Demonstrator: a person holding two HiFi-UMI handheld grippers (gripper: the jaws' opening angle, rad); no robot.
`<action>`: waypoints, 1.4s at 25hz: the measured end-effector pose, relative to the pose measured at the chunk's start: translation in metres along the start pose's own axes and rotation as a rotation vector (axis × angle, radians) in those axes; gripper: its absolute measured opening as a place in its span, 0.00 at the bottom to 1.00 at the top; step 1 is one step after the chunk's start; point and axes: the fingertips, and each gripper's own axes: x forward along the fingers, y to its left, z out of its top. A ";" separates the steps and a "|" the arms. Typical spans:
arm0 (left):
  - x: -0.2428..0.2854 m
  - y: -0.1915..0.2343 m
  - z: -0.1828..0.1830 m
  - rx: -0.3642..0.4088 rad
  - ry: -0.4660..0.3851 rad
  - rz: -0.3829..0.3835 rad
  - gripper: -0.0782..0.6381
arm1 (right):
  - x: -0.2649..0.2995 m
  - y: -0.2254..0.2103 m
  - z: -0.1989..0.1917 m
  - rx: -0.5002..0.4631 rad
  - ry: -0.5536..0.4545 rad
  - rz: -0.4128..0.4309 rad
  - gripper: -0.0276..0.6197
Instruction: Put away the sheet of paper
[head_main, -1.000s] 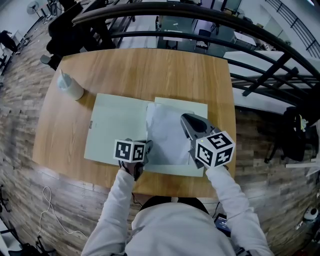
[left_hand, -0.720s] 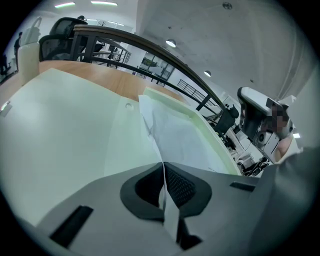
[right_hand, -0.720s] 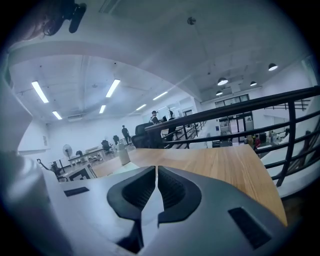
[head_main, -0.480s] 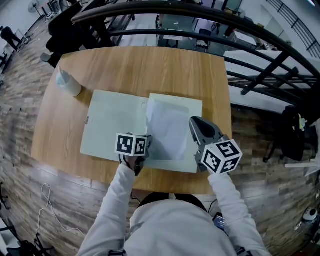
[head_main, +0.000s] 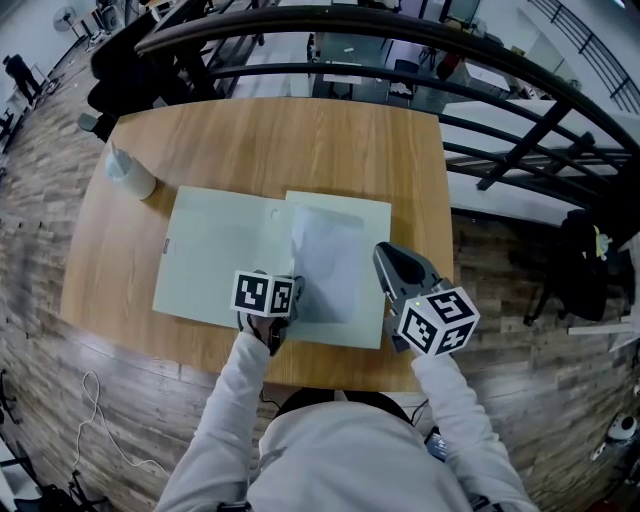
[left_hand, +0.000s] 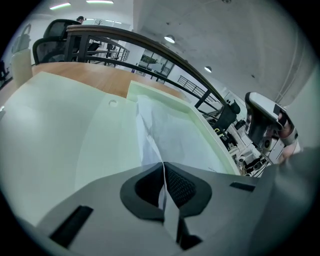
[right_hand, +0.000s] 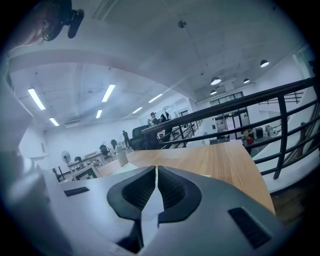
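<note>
A pale green folder (head_main: 215, 255) lies open on the wooden table (head_main: 280, 140). A white sheet of paper (head_main: 328, 260) rests on its right half. My left gripper (head_main: 297, 299) is shut on the sheet's near left edge. In the left gripper view the paper (left_hand: 170, 130) runs up from between the pads of that gripper (left_hand: 163, 167) over the folder (left_hand: 60, 130). My right gripper (head_main: 386, 259) hovers at the folder's right edge, off the paper. In its own view the right gripper (right_hand: 156, 170) is shut with nothing between its jaws.
A white bottle (head_main: 130, 175) stands at the table's back left, close to the folder's corner. Dark metal railings (head_main: 400, 40) run behind and to the right of the table. A dark bag (head_main: 590, 260) sits on the floor at the right.
My right gripper has drawn back to the right, from over the paper's right part to the folder's edge. The left gripper keeps its hold on the sheet, which now lies flatter.
</note>
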 end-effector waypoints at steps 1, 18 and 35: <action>0.000 0.000 -0.001 0.010 0.008 0.006 0.13 | -0.001 0.000 0.000 0.002 0.000 0.003 0.11; -0.012 0.002 0.016 0.087 -0.082 0.122 0.26 | -0.015 -0.002 0.004 0.000 -0.012 0.034 0.11; -0.069 -0.025 0.064 0.214 -0.371 0.238 0.26 | -0.030 0.001 0.016 0.004 -0.059 0.060 0.11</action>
